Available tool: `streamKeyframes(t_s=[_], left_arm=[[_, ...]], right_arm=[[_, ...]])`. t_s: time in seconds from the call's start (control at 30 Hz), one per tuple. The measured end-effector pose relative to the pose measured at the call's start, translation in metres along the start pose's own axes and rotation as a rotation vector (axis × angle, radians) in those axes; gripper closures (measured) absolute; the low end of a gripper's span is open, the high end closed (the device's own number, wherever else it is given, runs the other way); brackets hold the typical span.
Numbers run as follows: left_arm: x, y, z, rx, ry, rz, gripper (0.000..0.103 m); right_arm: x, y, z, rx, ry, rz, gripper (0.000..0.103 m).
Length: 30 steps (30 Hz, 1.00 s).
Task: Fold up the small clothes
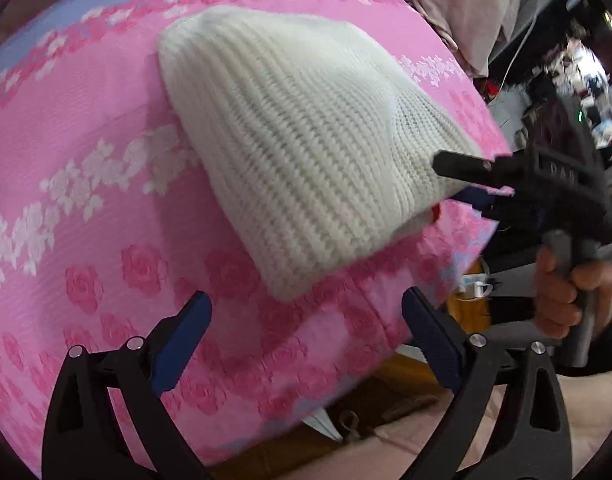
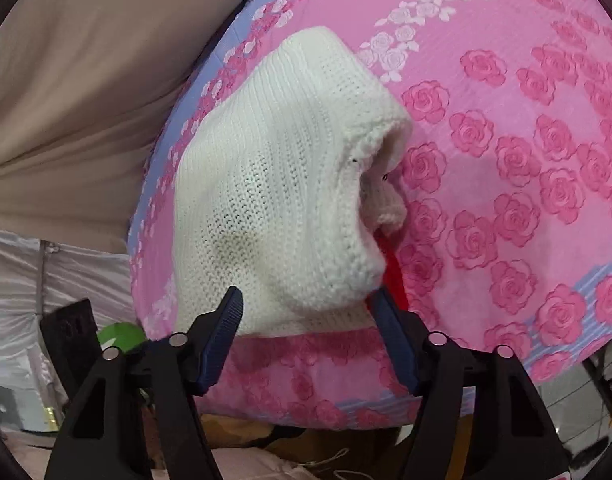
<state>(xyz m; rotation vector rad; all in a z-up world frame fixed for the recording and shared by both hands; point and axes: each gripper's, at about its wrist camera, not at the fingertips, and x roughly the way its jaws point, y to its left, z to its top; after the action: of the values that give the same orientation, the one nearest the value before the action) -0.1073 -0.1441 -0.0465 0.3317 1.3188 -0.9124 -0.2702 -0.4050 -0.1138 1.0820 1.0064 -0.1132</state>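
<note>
My right gripper (image 2: 308, 320) stands wide open with its two blue-padded fingers (image 2: 221, 336) straddling the near corner of the white knit hat (image 2: 273, 200); nothing is pinched yet, though the hat's edge lies between the pads, and seen from the left wrist one finger rides over the knit and the other reaches under it; I judge I have set it there to take that open brim end and carry it over for a fold. My left gripper (image 1: 306, 332) is likewise spread wide and empty, hanging just short of the hat's (image 1: 297, 144) nearest corner over the pink rose-print cushion (image 1: 105, 208); I keep it back, I think, so it can pin or catch the other side once the right one lifts.

The hat lies flat on the cushion, close to its edge on the right-gripper side, its ribbed body running away from me toward the cushion's lilac border (image 2: 225, 60); the brim mouth gapes a little, showing a sliver of something red (image 2: 392, 276) tucked under or inside, which I cannot identify.

Counting: one hat; one cushion; two grippers, each with two fingers; one bare hand (image 1: 566, 300) visible, gripping the right tool's handle; no other small garment that I can make out, only beige fabric (image 2: 85, 100) beyond the cushion.
</note>
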Motion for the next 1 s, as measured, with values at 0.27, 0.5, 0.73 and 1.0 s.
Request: streamKeyframes(t_s=[0.27,0.5,0.73,1.0], left_arm=[[-0.026,0.052,-0.006,-0.212,-0.083,0.087,0.064],[0.005,0.048,-0.04,-0.217,0.069,0.097,0.066],[-0.07,0.052,-0.008,-0.247,-0.176,0.072,0.011],[0.021,0.084,0.057,-0.44,-0.085,-0.072,0.007]], right_arm=[[-0.022,0.086,0.012,-0.244,-0.081,0.09,0.092],[0.059,0.013,-0.028,-0.168,0.115,-0.172,0.092],[0.005,0.029,-0.018,-0.204,0.022,-0.23,0.059],[0.017,0.007,0.058,-0.147,-0.072,-0.225,0.033]])
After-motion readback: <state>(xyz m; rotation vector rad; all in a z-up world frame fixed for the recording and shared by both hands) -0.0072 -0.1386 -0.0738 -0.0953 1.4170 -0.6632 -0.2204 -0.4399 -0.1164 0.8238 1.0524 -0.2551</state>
